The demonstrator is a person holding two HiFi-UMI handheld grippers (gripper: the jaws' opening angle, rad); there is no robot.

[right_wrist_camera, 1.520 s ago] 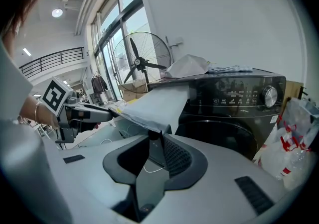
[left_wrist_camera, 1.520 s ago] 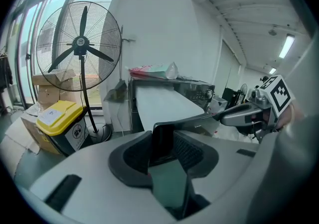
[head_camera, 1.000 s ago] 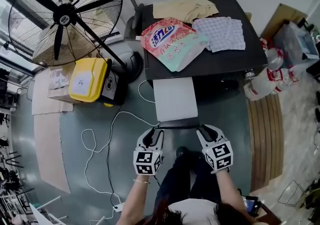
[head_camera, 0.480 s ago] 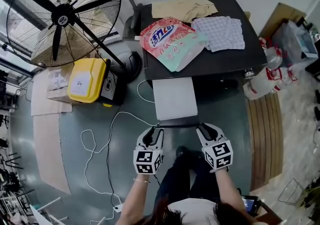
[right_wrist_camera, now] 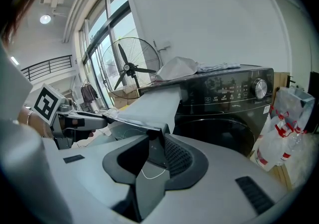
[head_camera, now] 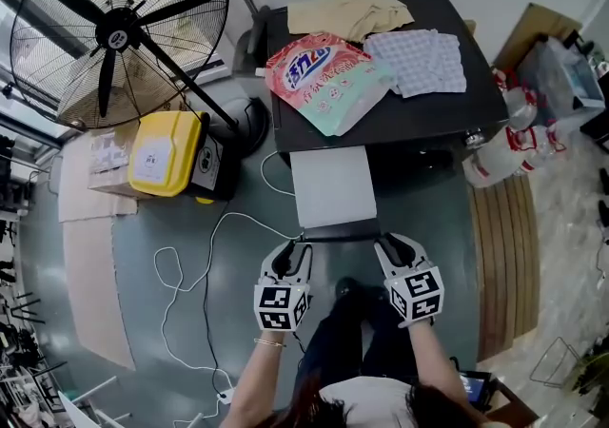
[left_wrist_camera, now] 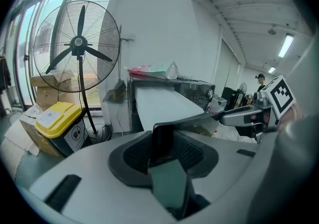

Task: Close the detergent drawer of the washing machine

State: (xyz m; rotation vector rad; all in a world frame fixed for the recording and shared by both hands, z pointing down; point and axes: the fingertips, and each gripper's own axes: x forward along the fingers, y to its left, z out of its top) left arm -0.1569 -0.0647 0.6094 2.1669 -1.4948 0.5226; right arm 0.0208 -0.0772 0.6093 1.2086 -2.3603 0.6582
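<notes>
Two claws are sharing one job here. In the head view, the detergent drawer (head_camera: 332, 186) is sticking far out of the front of the washing machine (head_camera: 447, 117). It is a long pale slab with a dark front bar, reaching toward the person. The left claw (head_camera: 298, 247) is sitting at one end of that bar and the right claw (head_camera: 383, 244) at the other. On top of the washing machine, a detergent bag (head_camera: 326, 77), a checked cloth (head_camera: 419, 63) and a beige cloth (head_camera: 348, 14) are lying clear of the drawer. Beside the washing machine, a fan (head_camera: 119, 31), a yellow box (head_camera: 166, 152) and a white cable (head_camera: 205, 264) on the floor are lying off the drawer's line. I am judging that nothing is blocking its way in.

In the left gripper view, the left claw's jaws are standing wide apart with the bar's end showing in the gap. The pads are not visibly pinching it.

In the right gripper view, the right claw's jaws are gaping too, with the drawer's corner sitting at the mouth and nothing clamped. Plastic bags (right_wrist_camera: 281, 128) are slumping beside the washing machine's front, away from the drawer.

The drawer is looking like light, stiff, smooth plastic. Pulled out this far, it is probably going to skew or jam if shoved at one corner. The front bar is looking like the place to bear on, both ends evenly, pushing straight toward the washing machine.
</notes>
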